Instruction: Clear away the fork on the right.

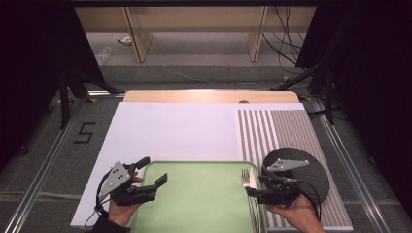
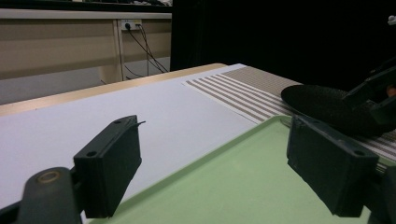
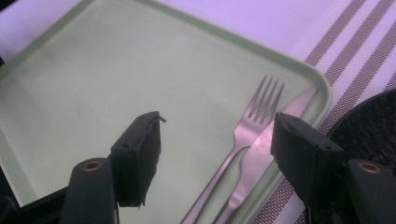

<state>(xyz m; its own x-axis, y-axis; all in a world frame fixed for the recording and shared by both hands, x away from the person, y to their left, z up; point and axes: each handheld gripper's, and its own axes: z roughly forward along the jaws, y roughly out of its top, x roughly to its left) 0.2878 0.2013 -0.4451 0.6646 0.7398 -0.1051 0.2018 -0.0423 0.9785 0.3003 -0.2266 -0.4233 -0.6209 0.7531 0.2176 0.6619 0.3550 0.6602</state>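
Observation:
A pale green tray (image 1: 194,194) lies at the table's near edge. A metal fork (image 1: 246,178) and a knife (image 3: 258,149) rest side by side along its right rim, tines pointing away from me. My right gripper (image 1: 257,181) hovers at that rim, open. In the right gripper view the fork (image 3: 254,121) and knife lie on the tray beyond the spread jaws, untouched. My left gripper (image 1: 155,170) stands open at the tray's left rim, nothing between its jaws (image 2: 215,172).
A black round plate (image 1: 311,170) sits on a striped placemat (image 1: 277,131) right of the tray. A white mat (image 1: 175,131) covers the table beyond the tray. Wooden furniture legs and cables stand on the floor behind the table.

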